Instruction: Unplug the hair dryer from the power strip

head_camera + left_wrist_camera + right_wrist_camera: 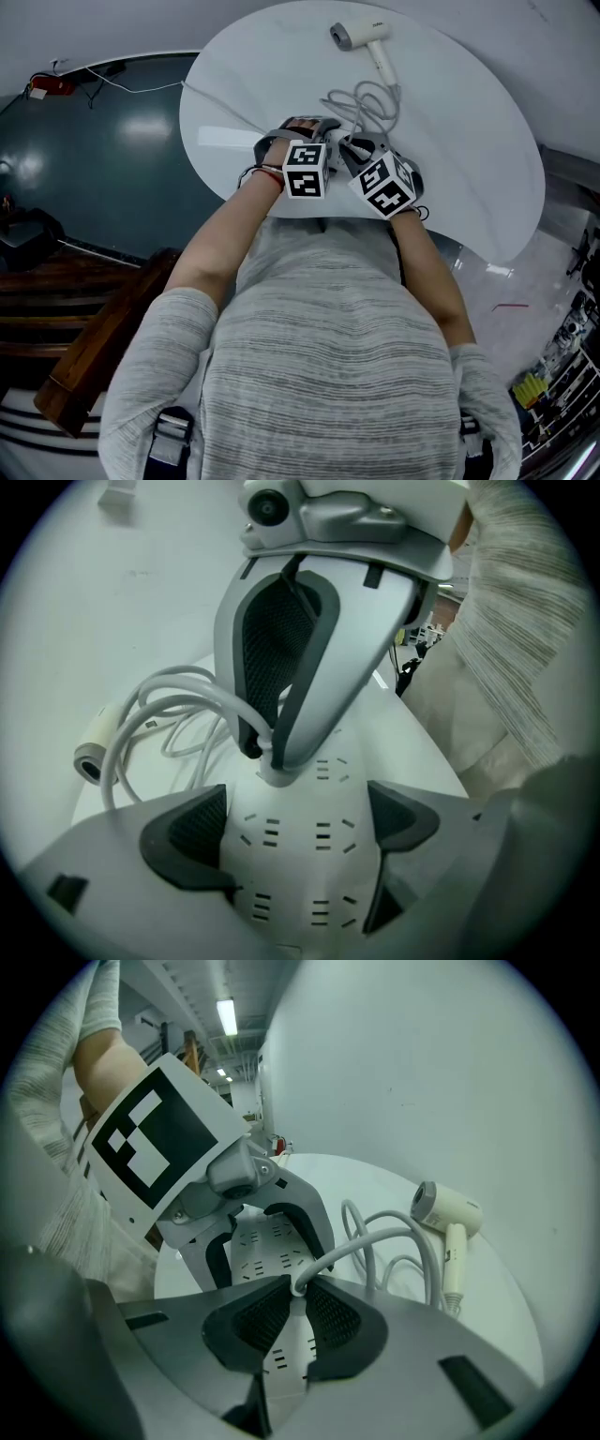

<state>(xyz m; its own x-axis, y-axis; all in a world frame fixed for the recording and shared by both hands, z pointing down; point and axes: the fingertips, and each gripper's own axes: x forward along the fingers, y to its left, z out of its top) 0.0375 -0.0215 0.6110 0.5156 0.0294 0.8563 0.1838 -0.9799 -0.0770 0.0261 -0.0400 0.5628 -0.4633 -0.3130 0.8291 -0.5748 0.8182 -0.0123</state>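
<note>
The left gripper (298,825) clamps the long white plastic power strip (309,874) across its width, with a dark pad pressed on each side edge. At the strip's far end the right gripper (300,1299) pinches the white plug (298,1284), which sits on the strip's face. The pale cord (367,97) loops from the plug to the white hair dryer (361,36). The dryer lies well beyond the strip on the round white table (469,141).

Hair dryer (361,37) at table (469,141) far edge. Cord (202,682) looped between dryer and power strip (300,855). Strip at near edge. Plug (275,772) seemingly in strip's far end.
</note>
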